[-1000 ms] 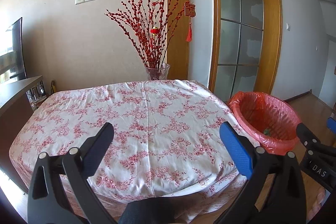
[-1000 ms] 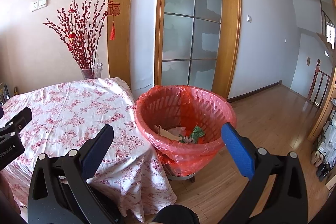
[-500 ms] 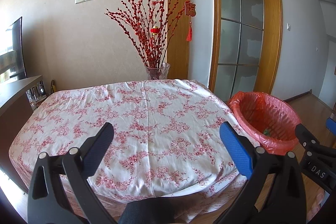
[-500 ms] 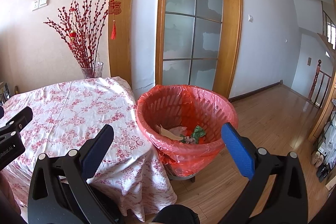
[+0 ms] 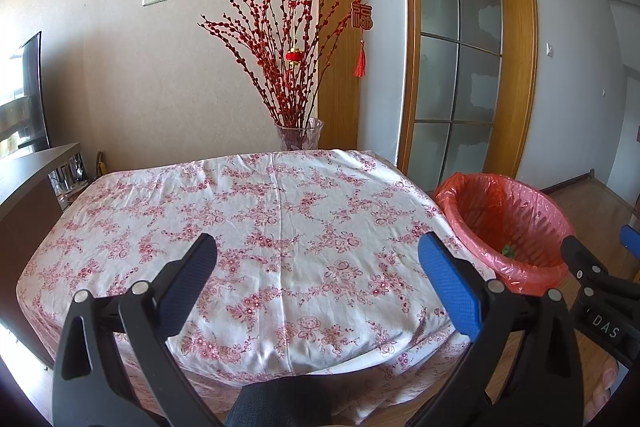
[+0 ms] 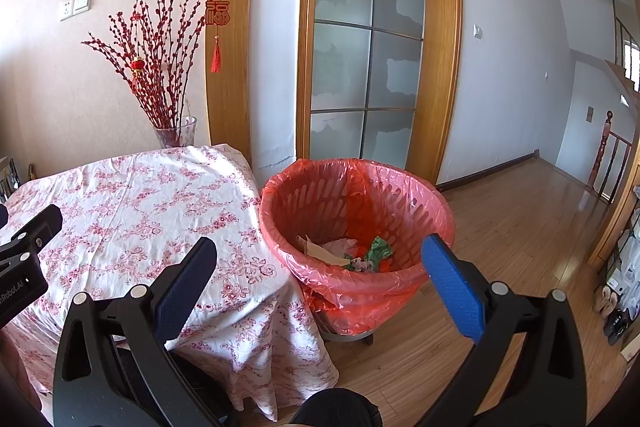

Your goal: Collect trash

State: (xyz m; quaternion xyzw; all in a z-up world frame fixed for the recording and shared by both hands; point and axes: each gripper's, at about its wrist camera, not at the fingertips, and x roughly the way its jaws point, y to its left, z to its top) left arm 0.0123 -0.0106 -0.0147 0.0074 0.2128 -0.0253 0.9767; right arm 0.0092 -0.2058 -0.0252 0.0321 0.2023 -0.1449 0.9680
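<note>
A slatted bin lined with a red plastic bag [image 6: 356, 211] stands on the floor at the table's right side; it also shows at the right in the left wrist view as the red-lined bin [image 5: 504, 223]. Crumpled paper and green scraps of trash [image 6: 348, 251] lie inside it. My left gripper [image 5: 316, 267] hovers open over the near part of the floral tablecloth [image 5: 280, 219], holding nothing. My right gripper [image 6: 318, 267] is open in front of the bin, empty. The right gripper's side [image 5: 600, 287] shows at the right edge of the left wrist view.
A glass vase of red berry branches [image 5: 298, 131] stands at the table's far edge. A dark cabinet [image 5: 24, 211] flanks the table on the left. A frosted glass door [image 6: 360, 67] is behind the bin, with wooden floor [image 6: 520, 219] to the right.
Both views have shifted very slightly; the bin and table sit a touch lower in frame. Both grippers stay open and empty.
</note>
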